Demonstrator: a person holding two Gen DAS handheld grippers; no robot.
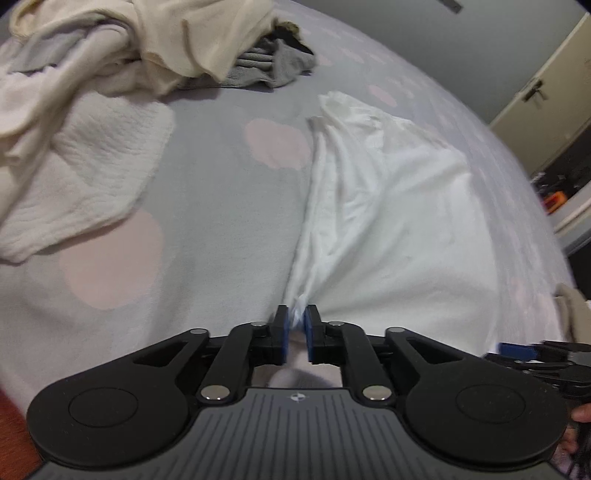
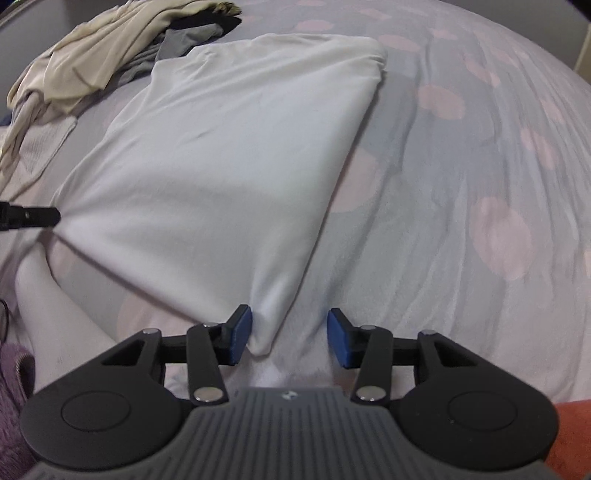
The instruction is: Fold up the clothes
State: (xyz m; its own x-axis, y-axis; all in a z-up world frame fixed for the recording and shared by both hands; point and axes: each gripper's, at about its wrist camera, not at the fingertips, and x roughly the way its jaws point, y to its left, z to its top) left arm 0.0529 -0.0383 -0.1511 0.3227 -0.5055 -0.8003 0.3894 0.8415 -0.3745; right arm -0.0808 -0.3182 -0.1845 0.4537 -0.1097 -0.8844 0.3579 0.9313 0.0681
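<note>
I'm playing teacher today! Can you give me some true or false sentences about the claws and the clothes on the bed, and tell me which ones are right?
1. The left claw is pinching the white garment. True.
2. The right claw is squeezed shut on the garment. False: its jaws stand apart, with a corner of the garment between them, touching only one blue pad.
3. The bedsheet is grey with pink blobs. True.
4. The white garment is hanging on a hanger. False: it is stretched out just above the bed.
5. A pile of cream clothes sits at the far side of the bed. True.
</note>
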